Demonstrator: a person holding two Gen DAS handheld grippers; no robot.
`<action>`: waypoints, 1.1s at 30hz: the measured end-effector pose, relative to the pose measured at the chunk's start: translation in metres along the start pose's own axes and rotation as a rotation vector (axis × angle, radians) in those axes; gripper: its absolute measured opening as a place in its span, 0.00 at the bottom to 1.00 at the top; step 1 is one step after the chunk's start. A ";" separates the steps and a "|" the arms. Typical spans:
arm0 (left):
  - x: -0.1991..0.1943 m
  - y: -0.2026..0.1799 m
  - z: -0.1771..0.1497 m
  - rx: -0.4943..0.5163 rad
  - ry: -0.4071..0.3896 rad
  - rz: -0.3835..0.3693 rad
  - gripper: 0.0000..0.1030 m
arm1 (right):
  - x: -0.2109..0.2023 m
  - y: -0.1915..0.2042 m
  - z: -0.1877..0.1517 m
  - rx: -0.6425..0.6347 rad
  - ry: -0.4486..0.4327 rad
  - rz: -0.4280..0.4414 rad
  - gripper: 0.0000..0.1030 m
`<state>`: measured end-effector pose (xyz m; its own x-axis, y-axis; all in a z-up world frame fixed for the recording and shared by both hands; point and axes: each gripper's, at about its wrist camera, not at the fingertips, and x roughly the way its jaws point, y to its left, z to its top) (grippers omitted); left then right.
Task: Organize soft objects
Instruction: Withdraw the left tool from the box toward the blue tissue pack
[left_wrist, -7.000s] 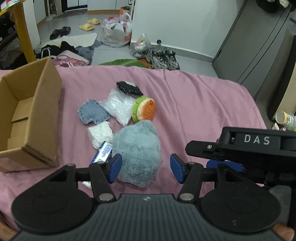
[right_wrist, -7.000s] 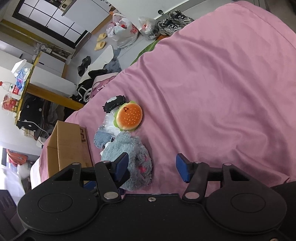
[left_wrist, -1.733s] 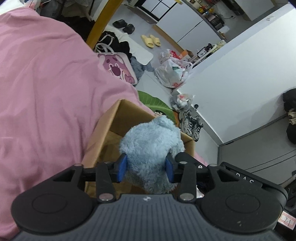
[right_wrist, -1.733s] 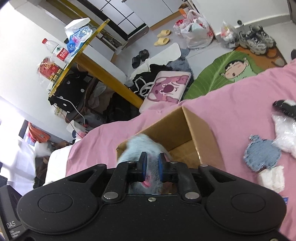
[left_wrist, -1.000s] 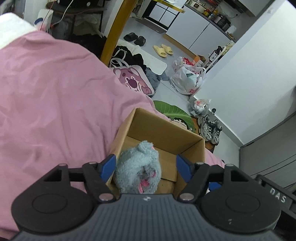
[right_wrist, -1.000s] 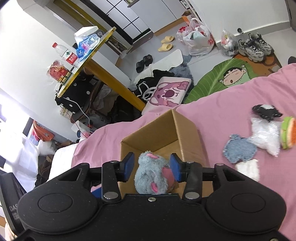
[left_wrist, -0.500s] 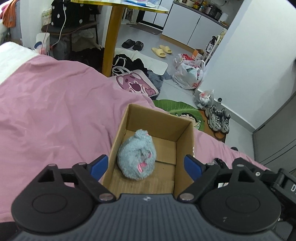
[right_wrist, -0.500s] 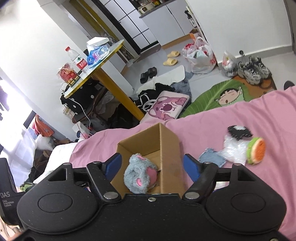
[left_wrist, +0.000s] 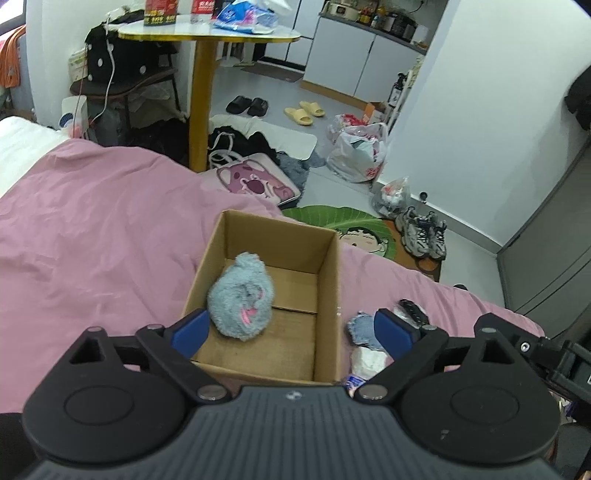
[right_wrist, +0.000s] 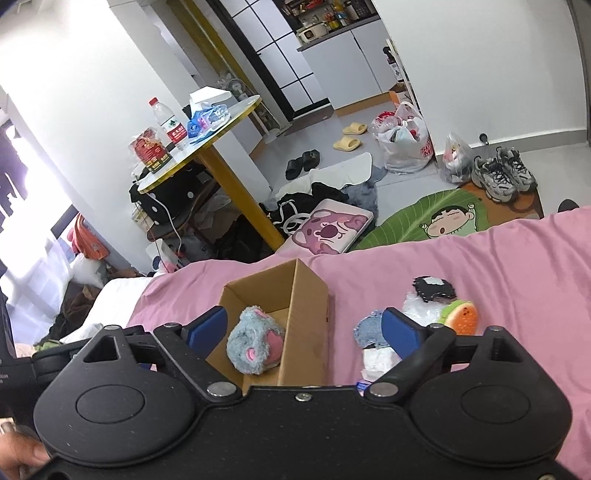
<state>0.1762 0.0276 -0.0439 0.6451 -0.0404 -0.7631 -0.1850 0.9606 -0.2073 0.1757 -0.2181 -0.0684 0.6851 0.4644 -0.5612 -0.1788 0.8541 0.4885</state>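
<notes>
1. Two tongs, both spread wide and empty. Left tongs: blue pads far apart above the near rim of the cardboard box, touching nothing. Right tongs: pads likewise far apart, holding nothing, straddling the box and the loose items beside it.
2. One cardboard box, open at the top, resting on the pink bed cover.
3. One blue plush toy with pink markings, lying inside the box against its left wall, clear of both tongs.
4. Loose soft items on the bed cover, to the right of the box:
   - one denim patch, just beside the box;
   - one white cloth, near the denim patch;
   - one clear plastic bag;
   - one black-and-white piece, at the far edge of the bag;
   - one burger plush, touching the bag.
5. View differences: the right wrist view shows the burger plush and the whole loose group; in the left wrist view the right pad hides most of that group and the burger plush cannot be seen. The left wrist view shows the box floor more fully.
6. One yellow-legged surface stands on the floor beyond the bed, carrying one water bottle and packets.
</notes>
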 end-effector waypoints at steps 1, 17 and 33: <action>-0.002 -0.003 -0.001 0.006 -0.002 0.003 0.93 | -0.002 -0.003 0.000 -0.004 0.001 -0.001 0.90; -0.012 -0.035 -0.021 0.053 -0.005 0.028 0.98 | -0.028 -0.033 0.000 -0.061 -0.005 -0.007 1.00; -0.003 -0.062 -0.049 0.104 0.044 0.055 0.98 | -0.027 -0.075 -0.011 0.077 0.054 -0.001 1.00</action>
<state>0.1493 -0.0453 -0.0584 0.6028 0.0030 -0.7979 -0.1395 0.9850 -0.1016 0.1630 -0.2925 -0.0971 0.6455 0.4777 -0.5960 -0.1225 0.8349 0.5366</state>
